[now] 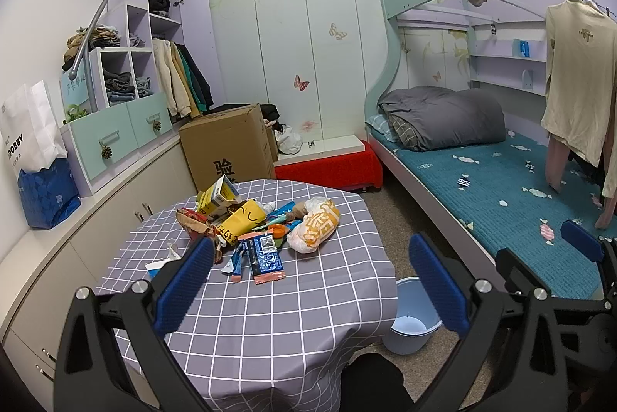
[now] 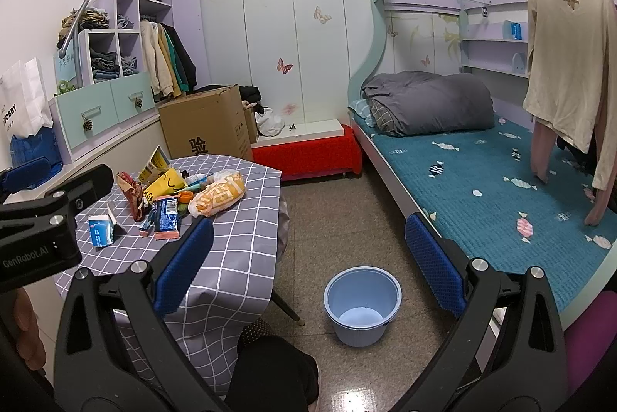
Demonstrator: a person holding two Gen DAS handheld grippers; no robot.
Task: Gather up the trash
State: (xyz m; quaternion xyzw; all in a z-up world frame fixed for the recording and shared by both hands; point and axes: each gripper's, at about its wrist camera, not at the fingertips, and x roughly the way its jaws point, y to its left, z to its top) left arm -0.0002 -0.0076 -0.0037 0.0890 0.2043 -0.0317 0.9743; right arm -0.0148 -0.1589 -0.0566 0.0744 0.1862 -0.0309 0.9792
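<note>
A: Both the left gripper [image 1: 312,281] and right gripper [image 2: 308,258] have jaws spread wide, holding nothing.

B: The trash pile [image 1: 254,223] sits mid-table [image 1: 270,335]; the wrappers are probably light, crinkly, slippery. Pinch a flat edge.

A: The blue bucket [image 2: 362,300] beside the table looks empty.

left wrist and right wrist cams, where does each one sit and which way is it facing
Left wrist: above the table's near edge, facing the trash pile; the open left gripper frames it, the right gripper's finger at far right.
Right wrist: further right, over the floor, facing the blue bucket and bed; the open right gripper and left gripper's body show.
Both share table, pile, bucket, bed.
</note>
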